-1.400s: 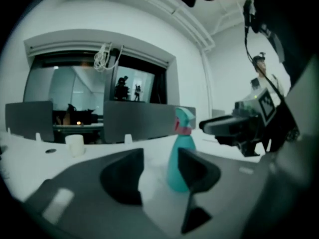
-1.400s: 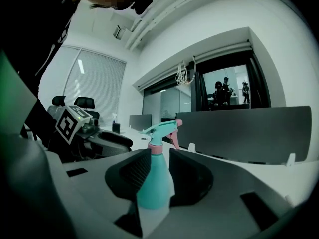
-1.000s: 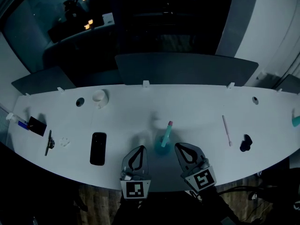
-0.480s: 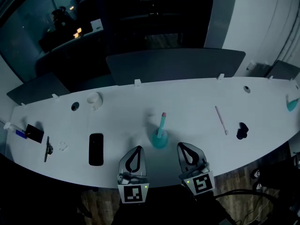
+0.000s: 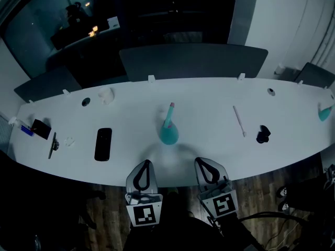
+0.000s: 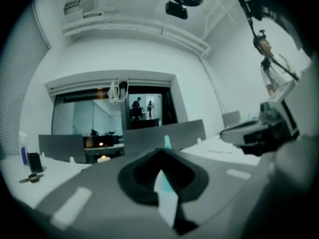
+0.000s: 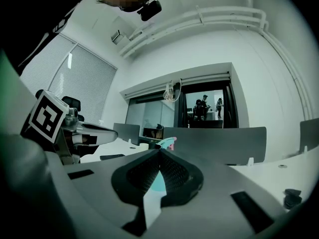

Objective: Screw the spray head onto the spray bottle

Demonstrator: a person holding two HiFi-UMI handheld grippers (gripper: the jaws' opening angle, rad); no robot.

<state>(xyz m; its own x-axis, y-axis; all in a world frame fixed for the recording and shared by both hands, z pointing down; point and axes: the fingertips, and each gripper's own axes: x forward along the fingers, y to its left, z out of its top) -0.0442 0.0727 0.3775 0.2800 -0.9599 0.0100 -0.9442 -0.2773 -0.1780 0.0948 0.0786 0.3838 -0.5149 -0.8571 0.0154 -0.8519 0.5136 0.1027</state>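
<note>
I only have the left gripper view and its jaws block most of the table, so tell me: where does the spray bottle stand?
Observer: In the head view the spray bottle stands on the table, ahead of the left gripper and the right gripper, roughly midway between them and touched by neither.
Operator: Is the right gripper holding anything?
Observer: No. Its own view shows its jaws together with nothing between them.
Operator: Anything lying left of the bottle?
Observer: A black phone lies flat on the table there, apart from the bottle.
</note>
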